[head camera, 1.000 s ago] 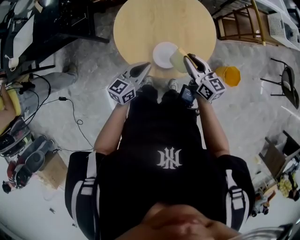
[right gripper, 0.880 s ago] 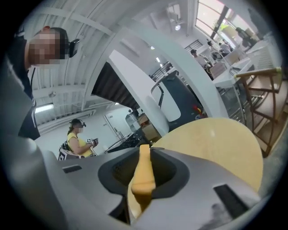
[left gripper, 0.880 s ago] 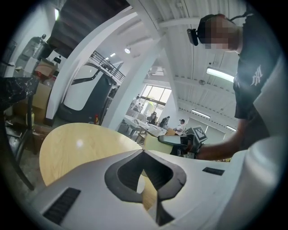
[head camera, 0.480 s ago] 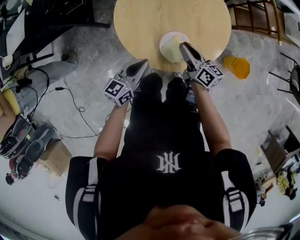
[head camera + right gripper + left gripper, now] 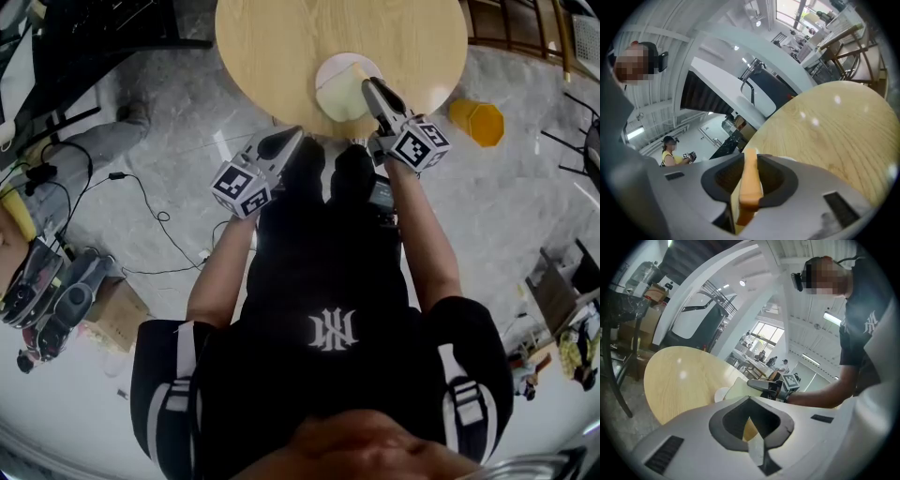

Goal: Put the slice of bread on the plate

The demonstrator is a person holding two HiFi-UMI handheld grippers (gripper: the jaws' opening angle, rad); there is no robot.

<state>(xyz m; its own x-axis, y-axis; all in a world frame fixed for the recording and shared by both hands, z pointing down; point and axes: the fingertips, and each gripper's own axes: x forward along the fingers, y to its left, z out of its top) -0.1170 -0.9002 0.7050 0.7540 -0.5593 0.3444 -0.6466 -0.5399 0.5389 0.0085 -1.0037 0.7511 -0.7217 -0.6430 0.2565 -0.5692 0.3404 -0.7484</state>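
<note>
Head view: the right gripper (image 5: 373,86), clamped on the slice of bread (image 5: 345,92), has carried it from beside the white plate (image 5: 324,71) to over it on the round table (image 5: 281,37). The left gripper (image 5: 289,137) is closed and empty by the table's rim.

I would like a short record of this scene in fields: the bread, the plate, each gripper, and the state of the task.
bread: slice of bread, held over the plate
plate: white plate, on the round wooden table near its edge
right: right gripper, shut on the slice of bread
left: left gripper, shut, empty, just off the table's edge
task: bread not yet released
</note>
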